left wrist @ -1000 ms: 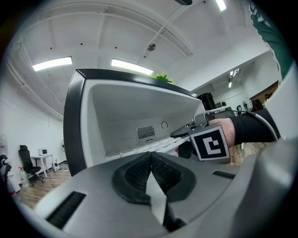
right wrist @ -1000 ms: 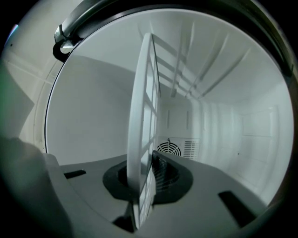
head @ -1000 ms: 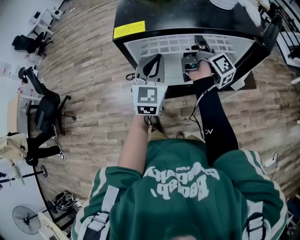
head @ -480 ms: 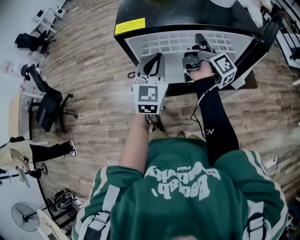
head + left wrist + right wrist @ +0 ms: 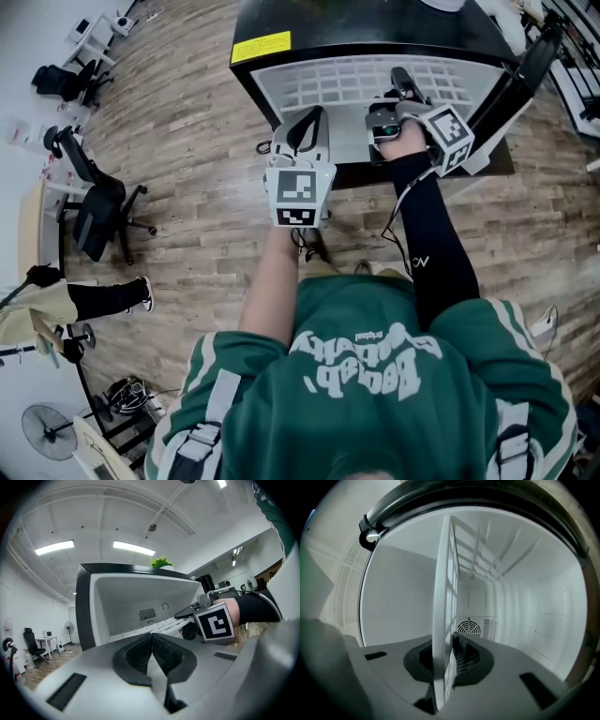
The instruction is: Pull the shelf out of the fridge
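The right gripper [image 5: 445, 660] is clamped on the front edge of the white grid shelf [image 5: 443, 597]. Its gripper view shows the shelf edge-on between the two pads. The shelf lies inside the fridge [image 5: 375, 28], reaching back toward a round vent [image 5: 469, 628] in the rear wall.

The left gripper [image 5: 151, 651] has its jaws pressed together with nothing between them. It hangs just before the fridge's opening, left of the right gripper, pointing in at the shelf without touching it. Nothing stands between either gripper and the shelf.

The fridge is black outside and white inside. A yellow label [image 5: 260, 46] sits on its top front corner and a small green plant [image 5: 161, 563] stands on its top.

The fridge stands on a floor [image 5: 187, 234] of wood-look planks. A black office chair [image 5: 94, 211] is well off to the left, and a standing fan [image 5: 52, 438] is near the lower left corner. The room has a white ceiling with long strip lights [image 5: 133, 548].

The person stands facing the fridge in a green jacket [image 5: 375, 394], with both arms stretched forward. The right arm [image 5: 431, 244] wears a black sleeve and reaches farther in. The left forearm [image 5: 272, 281] is bare.
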